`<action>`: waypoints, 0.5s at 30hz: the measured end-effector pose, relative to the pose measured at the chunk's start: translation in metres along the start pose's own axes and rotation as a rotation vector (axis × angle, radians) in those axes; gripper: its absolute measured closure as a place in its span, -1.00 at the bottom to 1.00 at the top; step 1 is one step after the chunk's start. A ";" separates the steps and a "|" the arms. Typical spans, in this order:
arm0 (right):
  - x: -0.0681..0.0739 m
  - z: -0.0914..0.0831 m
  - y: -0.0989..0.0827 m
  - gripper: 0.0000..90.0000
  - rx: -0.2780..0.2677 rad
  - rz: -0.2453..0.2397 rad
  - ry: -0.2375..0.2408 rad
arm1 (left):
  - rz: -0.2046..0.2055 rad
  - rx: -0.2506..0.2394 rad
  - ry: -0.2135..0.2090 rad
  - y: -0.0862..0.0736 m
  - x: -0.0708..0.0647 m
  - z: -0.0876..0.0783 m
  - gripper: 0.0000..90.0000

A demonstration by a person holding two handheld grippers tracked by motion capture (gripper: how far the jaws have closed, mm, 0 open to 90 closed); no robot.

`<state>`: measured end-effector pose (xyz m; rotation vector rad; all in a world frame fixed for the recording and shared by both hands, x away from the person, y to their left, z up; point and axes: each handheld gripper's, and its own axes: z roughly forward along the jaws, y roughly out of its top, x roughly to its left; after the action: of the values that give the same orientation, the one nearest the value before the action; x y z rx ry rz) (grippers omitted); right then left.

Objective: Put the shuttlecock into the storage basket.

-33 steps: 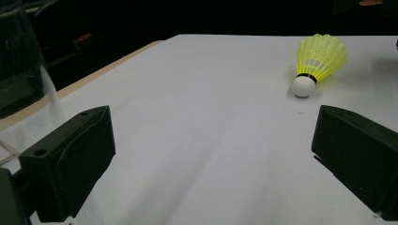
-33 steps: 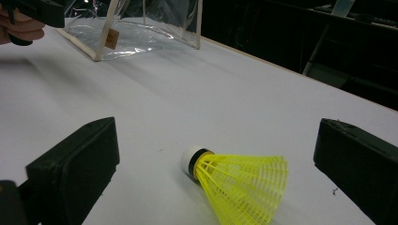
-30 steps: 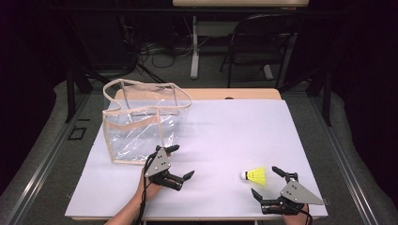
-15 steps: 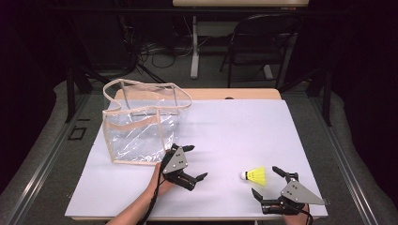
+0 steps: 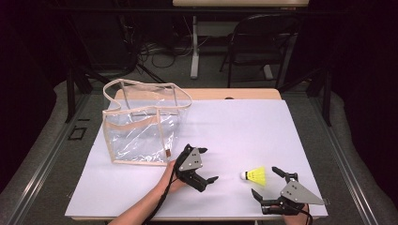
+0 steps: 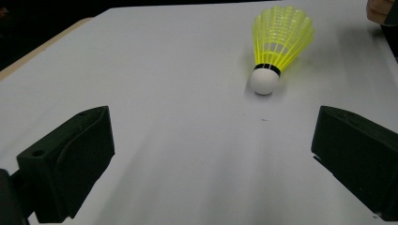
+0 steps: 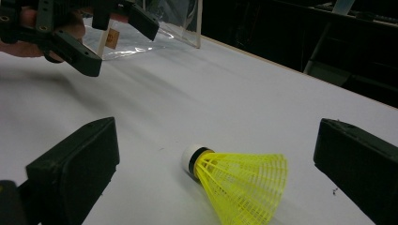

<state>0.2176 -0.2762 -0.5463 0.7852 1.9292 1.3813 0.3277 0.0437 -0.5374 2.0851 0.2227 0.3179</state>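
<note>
Left tongs (image 5: 202,165) open wide, empty, aimed at yellow shuttlecock (image 5: 254,176). Right tongs (image 5: 272,183) open too, empty, just beside its skirt. Shuttlecock lying on its side on white table (image 5: 234,126), cork end toward left tongs, well apart from clear bag (image 5: 141,124). Risk, as judged: light, round, likely to roll or skid if nudged by one jaw; skirt easily crushed. Small tag on bag, unreadable; no other writing

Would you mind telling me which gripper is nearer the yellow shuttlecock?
Right. The right gripper sits open just behind the shuttlecock, which lies between its jaws; the left gripper, also open, is farther off, facing its cork.
</note>
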 end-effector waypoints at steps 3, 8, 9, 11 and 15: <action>0.000 0.000 0.000 -1.00 0.001 -0.002 -0.001 | 0.005 0.016 -0.021 0.003 -0.001 0.006 -1.00; 0.000 -0.001 0.000 -1.00 -0.001 -0.002 -0.002 | 0.001 0.031 -0.040 0.008 -0.001 0.015 -1.00; 0.000 -0.001 0.000 -1.00 0.000 -0.001 -0.003 | 0.000 0.031 -0.041 0.009 -0.001 0.016 -1.00; 0.000 -0.001 0.000 -1.00 0.002 -0.002 -0.003 | 0.001 0.035 -0.046 0.011 -0.001 0.019 -1.00; 0.000 0.000 0.000 -1.00 0.004 0.004 -0.001 | 0.008 0.050 -0.058 0.016 -0.002 0.025 -1.00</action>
<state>0.2170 -0.2763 -0.5463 0.7921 1.9313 1.3802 0.3341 0.0144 -0.5358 2.1420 0.1887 0.2587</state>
